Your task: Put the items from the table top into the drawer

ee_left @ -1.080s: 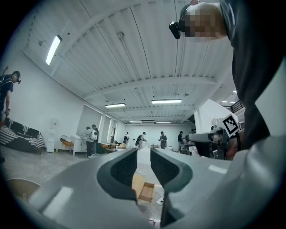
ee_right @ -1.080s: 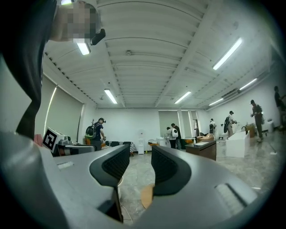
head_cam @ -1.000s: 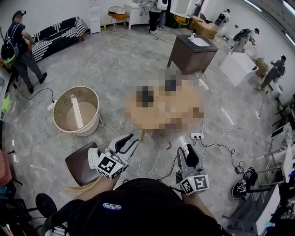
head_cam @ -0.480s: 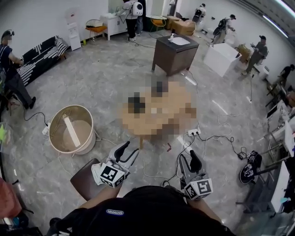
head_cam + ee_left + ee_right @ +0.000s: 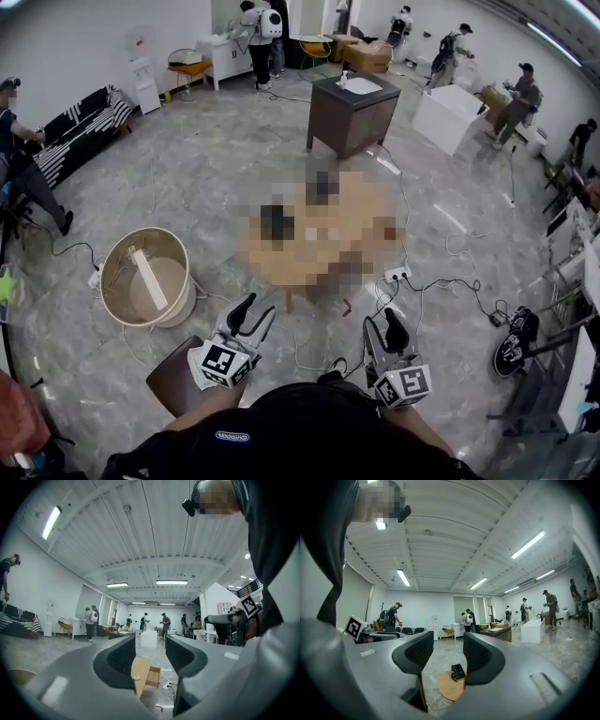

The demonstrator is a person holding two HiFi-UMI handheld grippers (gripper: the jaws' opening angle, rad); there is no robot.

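My left gripper (image 5: 150, 654) has its jaws moderately apart and empty, touching nothing; through the gap I see only the far floor and the table (image 5: 139, 673). The right gripper (image 5: 443, 657) is much the same: its jaws have just been opening, they now stand at a middling width, and nothing is between them. In the head view both grippers are held close to my body, side by side and pointing out towards the table, which is well ahead of them on the grey floor. The table is low, round and pale wood. Its drawer (image 5: 153, 677) shows in the left gripper view, pulled out from the side and open. In the right gripper view a black item (image 5: 458, 671) lies on the tabletop, near the edge closest to the right jaw. In the head view most of the tabletop is blurred over, so I cannot tell what else lies there.
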